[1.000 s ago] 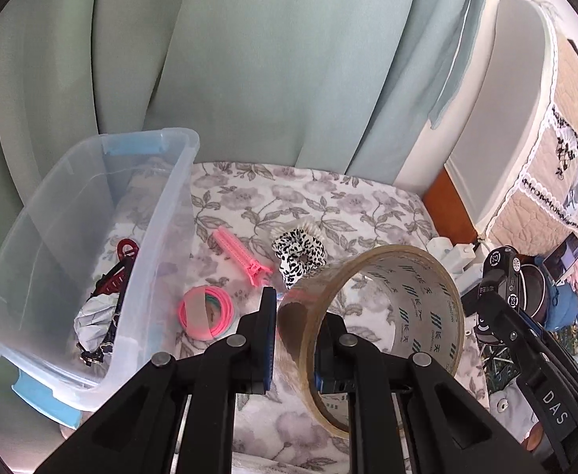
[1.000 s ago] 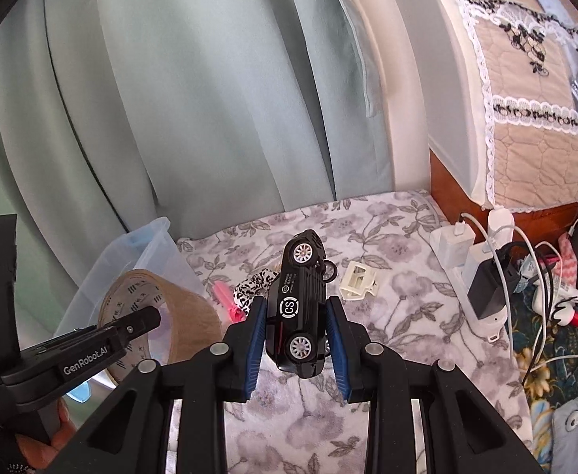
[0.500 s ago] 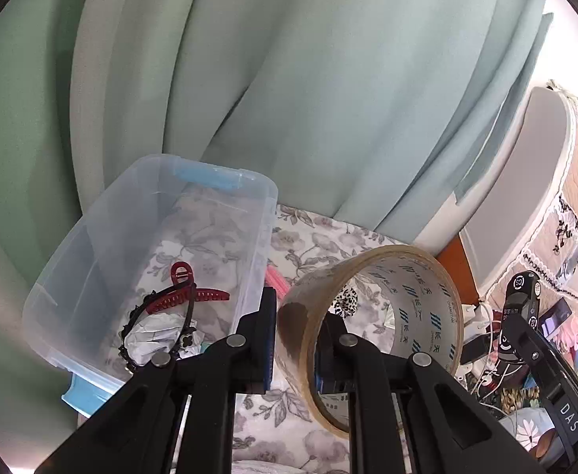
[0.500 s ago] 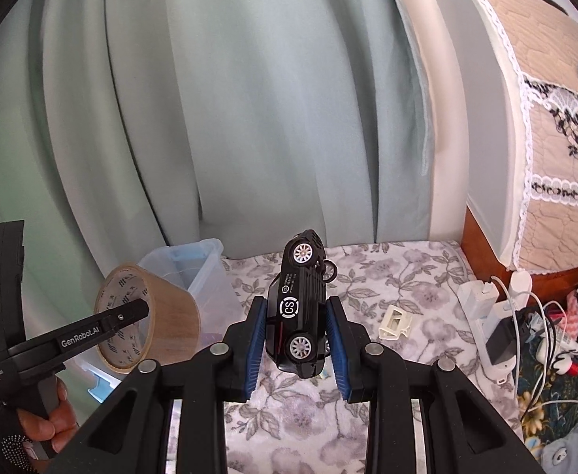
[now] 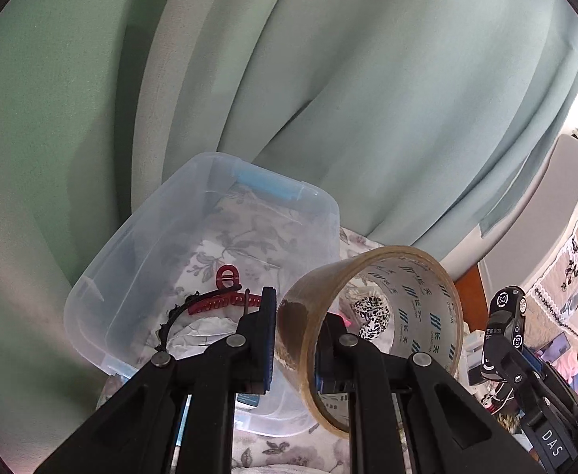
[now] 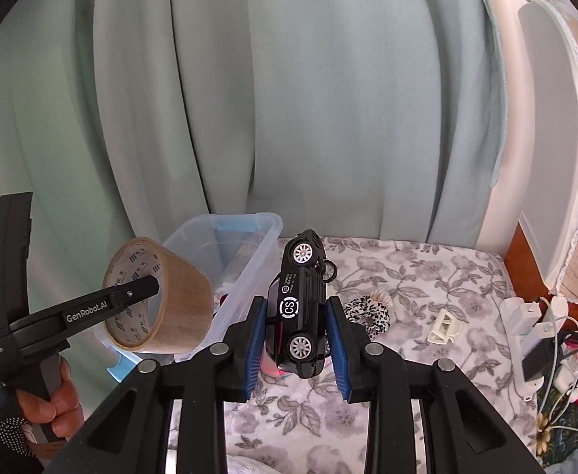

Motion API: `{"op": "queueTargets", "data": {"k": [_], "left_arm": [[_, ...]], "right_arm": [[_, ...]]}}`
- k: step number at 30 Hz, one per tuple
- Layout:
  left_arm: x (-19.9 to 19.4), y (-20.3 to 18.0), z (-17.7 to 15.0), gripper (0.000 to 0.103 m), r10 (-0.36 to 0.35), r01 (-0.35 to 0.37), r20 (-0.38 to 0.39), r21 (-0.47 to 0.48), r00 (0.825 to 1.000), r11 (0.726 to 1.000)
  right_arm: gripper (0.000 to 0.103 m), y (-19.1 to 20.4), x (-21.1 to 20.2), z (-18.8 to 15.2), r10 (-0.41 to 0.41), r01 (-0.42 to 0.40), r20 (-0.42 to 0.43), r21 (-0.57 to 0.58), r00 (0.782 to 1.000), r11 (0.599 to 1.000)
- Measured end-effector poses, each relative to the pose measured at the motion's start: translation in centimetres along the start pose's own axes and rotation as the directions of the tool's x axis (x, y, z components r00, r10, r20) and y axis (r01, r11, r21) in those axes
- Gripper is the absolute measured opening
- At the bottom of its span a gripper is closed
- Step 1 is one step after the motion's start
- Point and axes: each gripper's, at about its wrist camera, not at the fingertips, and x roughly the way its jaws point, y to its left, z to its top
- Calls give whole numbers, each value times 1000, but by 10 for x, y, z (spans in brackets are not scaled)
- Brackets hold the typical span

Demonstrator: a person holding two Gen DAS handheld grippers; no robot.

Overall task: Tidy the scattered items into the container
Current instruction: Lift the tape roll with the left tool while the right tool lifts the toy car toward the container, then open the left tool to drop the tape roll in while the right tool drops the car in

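A clear plastic bin (image 5: 130, 276) with a blue handle stands on the floral bedspread below the curtain. It holds a red hair claw (image 5: 225, 296), a black band and crumpled white paper (image 5: 198, 331). My left gripper (image 5: 294, 331) is shut on the wall of a brown tape roll (image 5: 407, 304), held in the air just right of the bin's near corner. In the right wrist view the tape roll (image 6: 186, 300) hangs in front of the bin (image 6: 257, 245). My right gripper (image 6: 296, 316) is shut on a black toy car (image 6: 300, 304), nose up, just right of the bin.
A leopard-print scrunchie (image 6: 369, 310) and a white plastic clip (image 6: 445, 326) lie on the bedspread (image 6: 407, 276). Something pink shows under the car. A power strip with chargers and cables (image 6: 533, 328) sits at the right edge, by a padded headboard. A green curtain (image 6: 289, 98) hangs behind.
Both grippers have swung left toward the bin and risen a little, still carrying the tape roll and the car. The bin's inside now fills more of the left wrist view.
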Motion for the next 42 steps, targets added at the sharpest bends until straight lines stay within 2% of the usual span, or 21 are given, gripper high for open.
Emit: {"op": "queueTargets", "data": {"k": [16,28,37,42], "left_arm": [[12,59,2,15,76,-77,-9,-92,997,993],[27,76,1,15,104,-108,-32,-128,994,986],[33,82,2,15,132,-135,-34,-158,991,978],[40,86,2,15,135,-141,-51,-165,990,976]], "right_arm": [[32,61,43,1,82,-93,-93,-122,992,988],[32,83,68,1,121,-146,-150,-169,981,975],[32,97,87,-1,180,-218,-191,-199,965,955],[32,103,104,-7,204,-258,-246,-209,948,943]]}}
